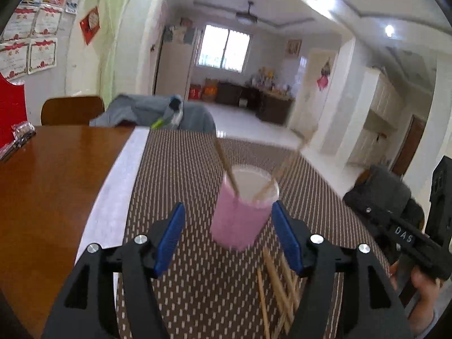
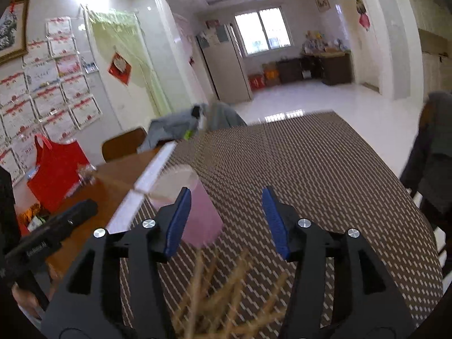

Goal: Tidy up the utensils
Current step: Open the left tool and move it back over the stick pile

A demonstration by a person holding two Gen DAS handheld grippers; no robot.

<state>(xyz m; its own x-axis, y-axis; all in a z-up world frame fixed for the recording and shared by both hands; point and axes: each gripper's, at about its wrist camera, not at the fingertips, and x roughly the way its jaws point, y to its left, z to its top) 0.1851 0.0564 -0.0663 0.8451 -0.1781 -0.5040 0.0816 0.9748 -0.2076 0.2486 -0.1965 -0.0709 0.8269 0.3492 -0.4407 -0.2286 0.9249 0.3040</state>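
Observation:
A pink cup [image 1: 240, 214] stands on the brown patterned mat [image 1: 175, 169] and holds two wooden chopsticks [image 1: 227, 166] leaning apart. My left gripper [image 1: 227, 237] is open, its blue pads either side of the cup's near side without touching it. Several loose chopsticks [image 1: 278, 285] lie on the mat just in front of the cup. In the right wrist view the cup [image 2: 195, 212] is partly behind my left finger. My right gripper [image 2: 223, 221] is open and empty above a blurred heap of chopsticks [image 2: 226, 291].
The mat covers a wooden table [image 1: 48, 186] with a chair [image 1: 72, 110] and grey clothing [image 1: 152, 113] at its far end. A red bag [image 2: 56, 175] stands at the table's left. The right gripper's body [image 1: 406, 240] shows at right.

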